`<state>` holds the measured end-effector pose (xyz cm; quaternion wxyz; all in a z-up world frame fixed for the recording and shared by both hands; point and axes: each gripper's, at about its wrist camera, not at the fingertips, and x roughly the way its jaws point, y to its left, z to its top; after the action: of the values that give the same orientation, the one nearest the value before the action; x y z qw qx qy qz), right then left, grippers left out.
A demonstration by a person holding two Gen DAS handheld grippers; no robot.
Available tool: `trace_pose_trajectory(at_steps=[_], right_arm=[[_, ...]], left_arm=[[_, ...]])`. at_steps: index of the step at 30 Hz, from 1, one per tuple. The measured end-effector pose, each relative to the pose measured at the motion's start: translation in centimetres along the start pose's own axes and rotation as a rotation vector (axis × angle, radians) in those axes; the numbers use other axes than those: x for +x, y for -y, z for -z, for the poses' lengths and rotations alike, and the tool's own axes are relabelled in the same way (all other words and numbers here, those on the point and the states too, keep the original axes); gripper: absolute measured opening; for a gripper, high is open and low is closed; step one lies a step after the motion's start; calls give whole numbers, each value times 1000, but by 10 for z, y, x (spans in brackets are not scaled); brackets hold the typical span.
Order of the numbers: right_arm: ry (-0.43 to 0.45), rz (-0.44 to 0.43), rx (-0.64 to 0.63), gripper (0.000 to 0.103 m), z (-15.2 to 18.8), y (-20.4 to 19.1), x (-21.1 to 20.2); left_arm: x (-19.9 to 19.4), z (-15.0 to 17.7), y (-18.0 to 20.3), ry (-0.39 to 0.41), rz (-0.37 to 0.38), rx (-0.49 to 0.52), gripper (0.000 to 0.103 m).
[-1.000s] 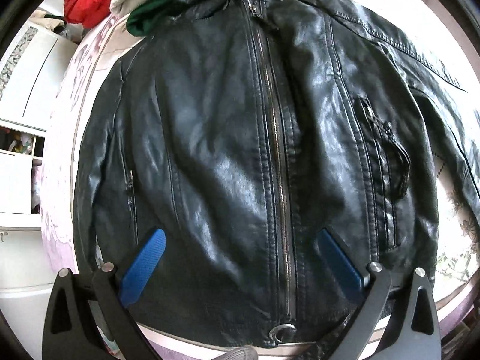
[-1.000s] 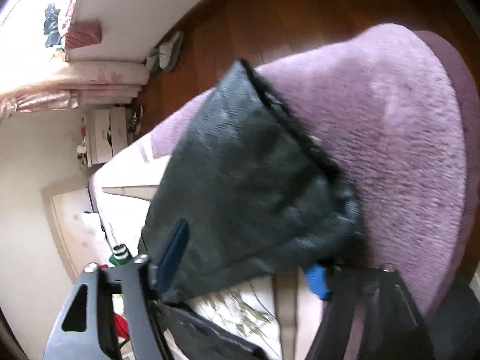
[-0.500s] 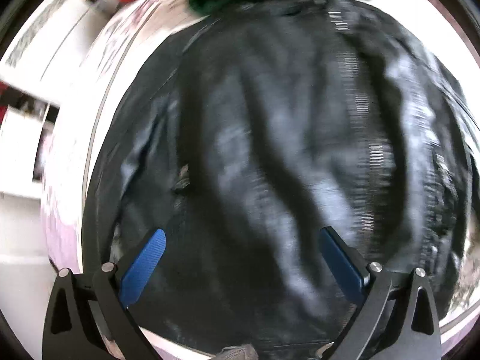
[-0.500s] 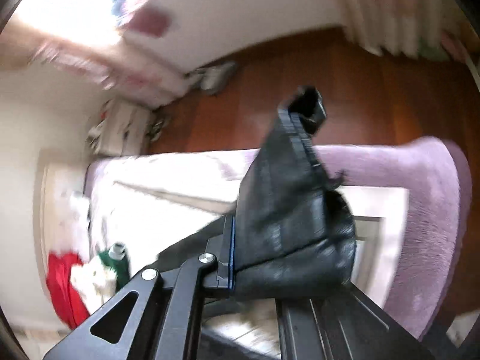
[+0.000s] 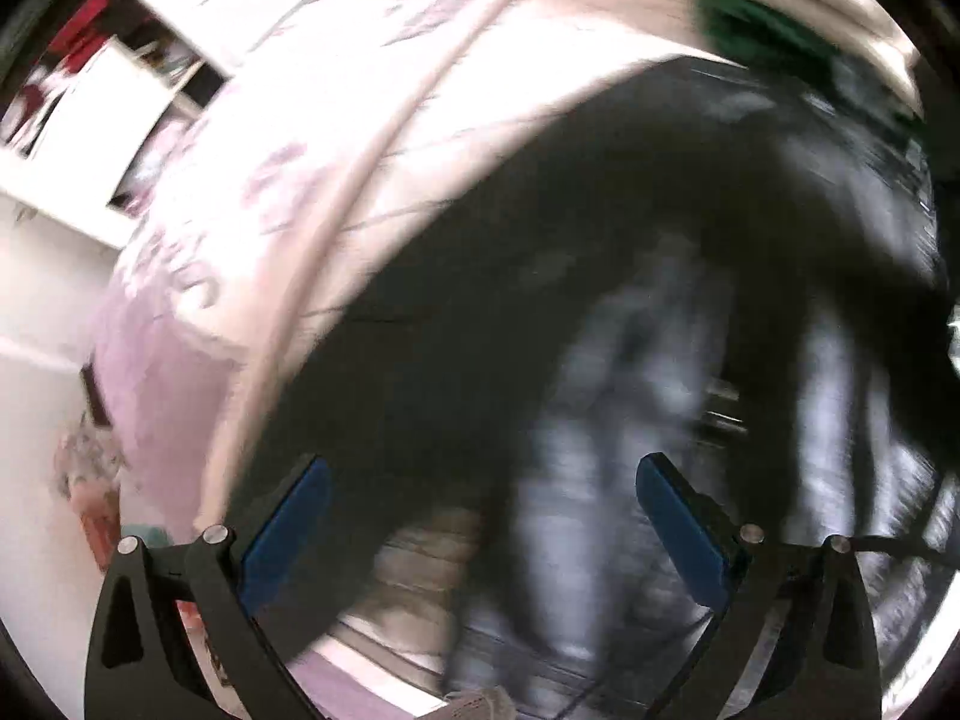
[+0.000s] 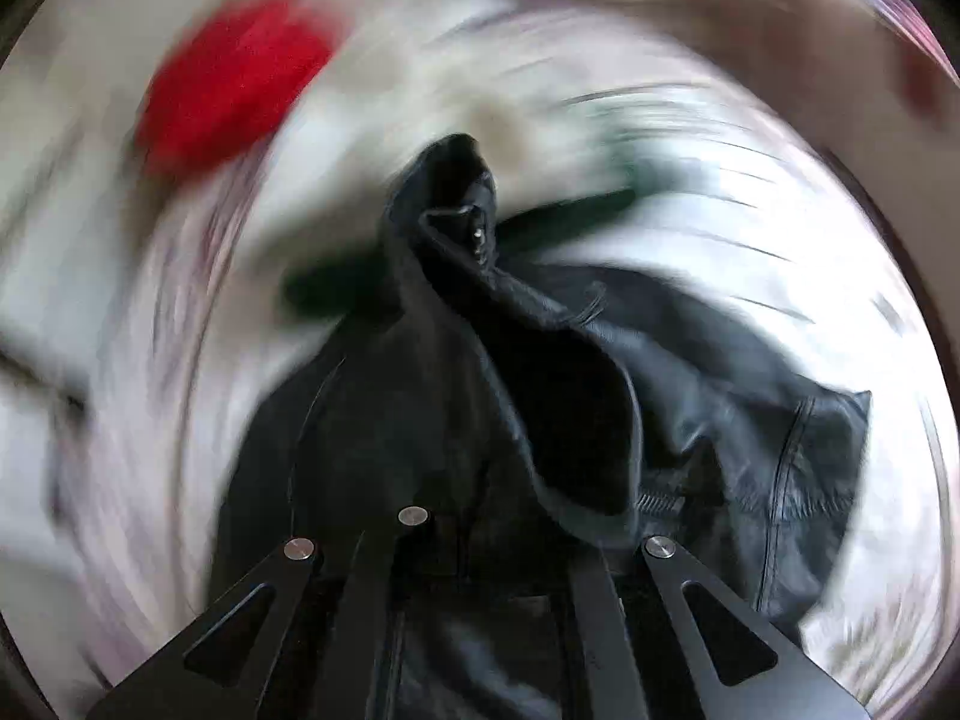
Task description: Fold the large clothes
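A black leather jacket lies on a bed with a pale flowered cover. My left gripper is open and empty, its blue pads apart just above the jacket's left part; this view is blurred. My right gripper is shut on a sleeve of the jacket, which stands up between the black fingers over the jacket body. The pads are hidden by the leather.
A red garment and a green one lie at the far end of the bed, blurred. The green garment also shows in the left wrist view. White shelving stands left of the bed, past its purple blanket edge.
My right gripper has swung the held sleeve from beyond the bed's edge in over the jacket body. My left gripper has moved left toward the jacket's left side, still open.
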<state>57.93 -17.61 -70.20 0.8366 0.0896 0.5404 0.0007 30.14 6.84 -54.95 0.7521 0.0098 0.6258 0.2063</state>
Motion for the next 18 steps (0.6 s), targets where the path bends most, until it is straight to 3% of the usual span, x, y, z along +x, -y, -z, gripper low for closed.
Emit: trace_pose_trajectory(at_steps=[2,4,6,8,9,10,11,13,14,18], right_arm=[[-52,30,-170,5,15,-55,32],[-167,43,-302,5,31,-99,79],[-235,27,-289,8,47,-109,100],[-262,-76,-226,25,44,-99,99],[-300,-174,-160,34,43,-87,92],[-317,-243,-100,52,44,-74,83],[-310,-283,-32,64,35,-52,68],[-271,-301,93,65,41,-2,37],[-262,-268,156,65,51,27,23],[-303,41,315,66,111,135,6]], left_arm=[[11,-4,-22,-12,-18,-40,103],[24,-5,-41,-41,-26,-64,103],[28,-5,-50,-53,-26,-75,103],[27,-3,-59,-47,-27,-75,103],[25,-1,-62,-42,-29,-70,103],[20,2,-57,-44,-28,-67,103],[17,3,-56,-48,-22,-62,103],[6,8,-43,-59,-4,-52,103],[2,9,-37,-60,6,-42,103],[-16,12,-4,-31,29,13,103]])
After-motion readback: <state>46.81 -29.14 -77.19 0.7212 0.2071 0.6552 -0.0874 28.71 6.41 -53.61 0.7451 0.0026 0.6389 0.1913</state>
